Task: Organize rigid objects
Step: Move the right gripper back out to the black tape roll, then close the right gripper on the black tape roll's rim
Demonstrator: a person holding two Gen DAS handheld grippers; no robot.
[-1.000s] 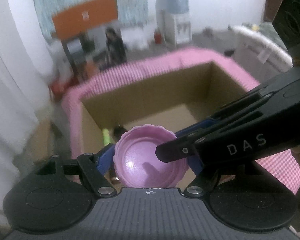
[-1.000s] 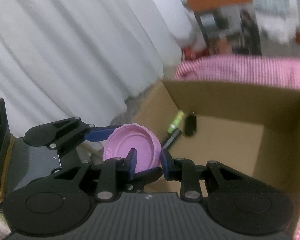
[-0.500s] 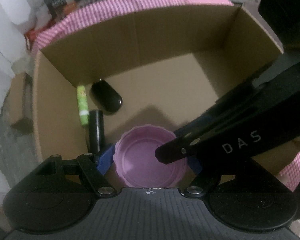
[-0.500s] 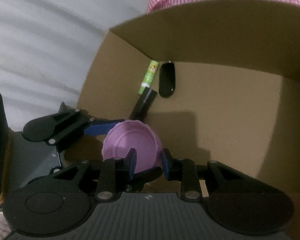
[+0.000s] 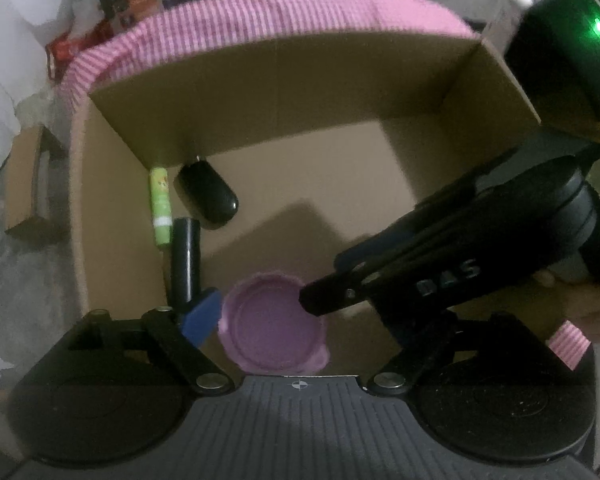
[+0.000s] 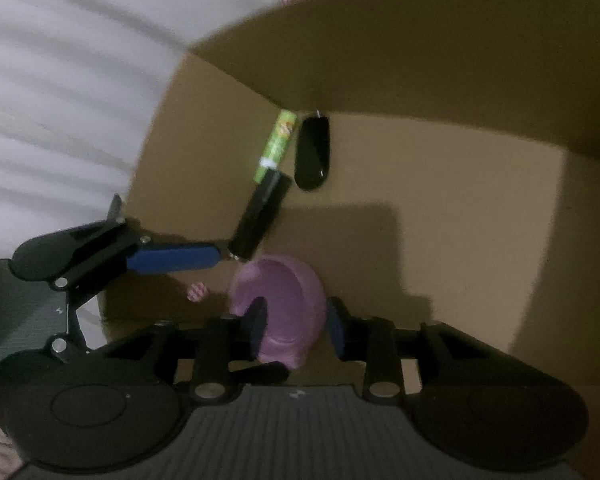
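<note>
A purple round lid (image 5: 274,326) hangs tilted inside an open cardboard box (image 5: 284,80), low over its floor. In the left wrist view my left gripper (image 5: 276,316) stands open around the lid, and its blue left finger (image 5: 202,312) is apart from the rim. In the right wrist view the lid (image 6: 290,308) lies between the blue pads of my right gripper (image 6: 296,324), which are spread with gaps; the lid looks loose. My left gripper's finger (image 6: 172,258) reaches in from the left there.
On the box floor lie a green tube (image 5: 160,204), a black oval object (image 5: 208,196) and a black cylinder (image 5: 186,258). They also show in the right wrist view: green tube (image 6: 276,146), black oval (image 6: 312,152), cylinder (image 6: 260,216). A pink checked cloth (image 5: 260,12) lies behind the box.
Both grippers moved down into the box with the lid. The left finger came off the lid's rim, the right jaws widened, and the lid tilted and dropped lower.
</note>
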